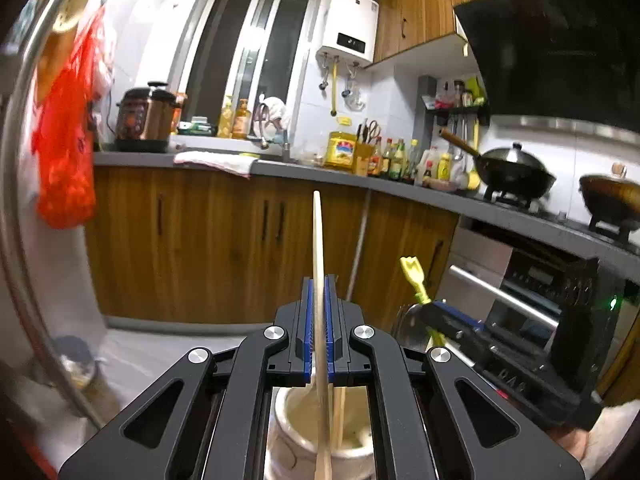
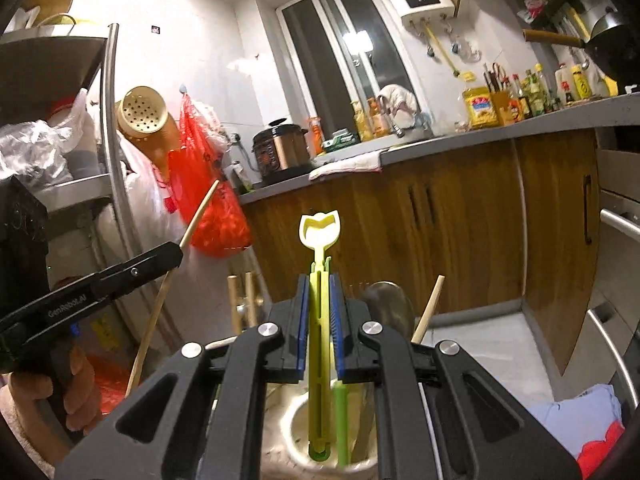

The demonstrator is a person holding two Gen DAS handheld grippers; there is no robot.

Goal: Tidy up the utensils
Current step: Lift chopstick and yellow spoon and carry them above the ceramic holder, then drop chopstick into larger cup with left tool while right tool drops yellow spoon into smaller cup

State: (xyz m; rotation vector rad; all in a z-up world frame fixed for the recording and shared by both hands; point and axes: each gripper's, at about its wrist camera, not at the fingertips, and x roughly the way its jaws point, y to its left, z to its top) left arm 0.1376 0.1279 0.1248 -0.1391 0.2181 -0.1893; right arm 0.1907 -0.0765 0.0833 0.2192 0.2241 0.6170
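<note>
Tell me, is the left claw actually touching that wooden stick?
Touching. In the left wrist view, the left gripper has its blue pads pressed flat against both sides of the wooden stick, with no gap showing.

Below the left gripper (image 1: 319, 300), the pale wooden spatula (image 1: 318, 240) runs off the frame's bottom edge. The right gripper's (image 2: 320, 300) black frame hides most of the cream ceramic utensil crock (image 2: 296, 432) beneath it (only part of its rim shows).

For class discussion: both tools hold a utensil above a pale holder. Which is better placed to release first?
Probably right: its yellow-green plastic utensil already reaches the white ceramic holder's bottom. The left's wooden spatula's end is hidden.
</note>
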